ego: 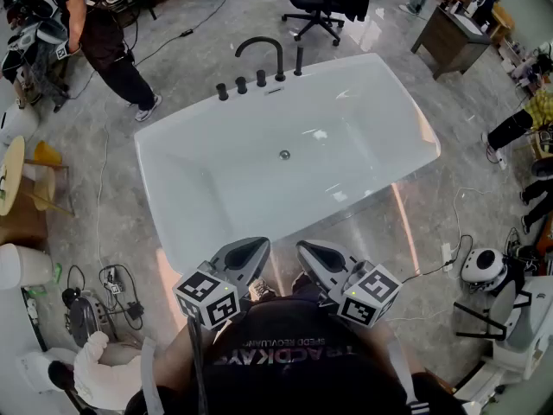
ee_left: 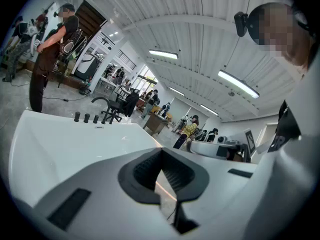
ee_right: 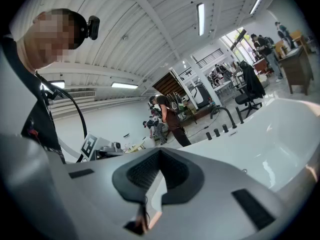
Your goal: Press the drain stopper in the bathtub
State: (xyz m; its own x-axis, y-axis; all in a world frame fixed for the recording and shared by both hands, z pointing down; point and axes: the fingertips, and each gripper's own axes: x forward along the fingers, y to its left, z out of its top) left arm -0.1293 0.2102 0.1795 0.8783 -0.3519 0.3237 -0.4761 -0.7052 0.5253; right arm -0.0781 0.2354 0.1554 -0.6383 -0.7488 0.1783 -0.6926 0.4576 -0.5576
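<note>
The white bathtub (ego: 380, 102) fills the middle of the head view. Its small round metal drain stopper (ego: 284, 155) sits on the tub floor, untouched. A black arched faucet (ego: 260, 53) and several black knobs stand on the far rim. Both grippers are held close to the person's body, short of the tub's near rim and well back from the stopper. My left gripper (ego: 257, 244) is shut and holds nothing, and the same goes for my right gripper (ego: 306, 247). In the left gripper view the left gripper (ee_left: 161, 153) points over the tub (ee_left: 75, 139). In the right gripper view the right gripper (ee_right: 160, 153) points across the tub (ee_right: 285, 129).
A person in black (ego: 104, 33) stands at the far left. An office chair (ego: 315, 3) and a wooden desk (ego: 449, 37) are beyond the tub. Cables and gear (ego: 104, 292) lie on the floor at left, and white equipment (ego: 505, 318) stands at right.
</note>
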